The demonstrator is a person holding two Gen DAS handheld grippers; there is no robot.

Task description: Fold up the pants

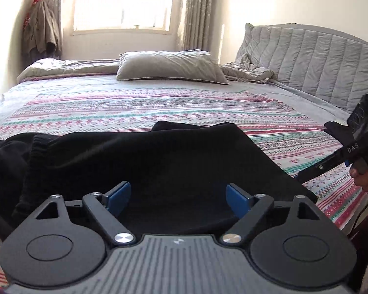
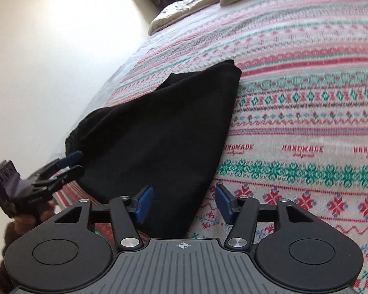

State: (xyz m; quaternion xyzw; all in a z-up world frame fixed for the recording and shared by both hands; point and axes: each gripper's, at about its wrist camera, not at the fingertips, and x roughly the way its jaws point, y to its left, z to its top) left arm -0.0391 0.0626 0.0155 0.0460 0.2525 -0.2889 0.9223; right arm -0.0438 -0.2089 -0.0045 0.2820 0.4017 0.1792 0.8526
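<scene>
Left claw (image 1: 178, 197) gapes wide, empty, over black pants (image 1: 139, 161) at lower centre; right claw (image 2: 184, 202) likewise spread, straddling their edge on patterned bed (image 2: 306, 98).

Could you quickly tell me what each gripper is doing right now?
Left gripper: open, holding nothing, over the black pants.
Right gripper: open, holding nothing, straddling the pants' edge.

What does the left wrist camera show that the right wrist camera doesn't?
Only the left wrist view shows the window, the headboard and the open left gripper head on. Only the right wrist view shows the HANDMADE print and the open right gripper straddling the pants' edge. Both show the black pants on the bedspread and the pillow.
</scene>
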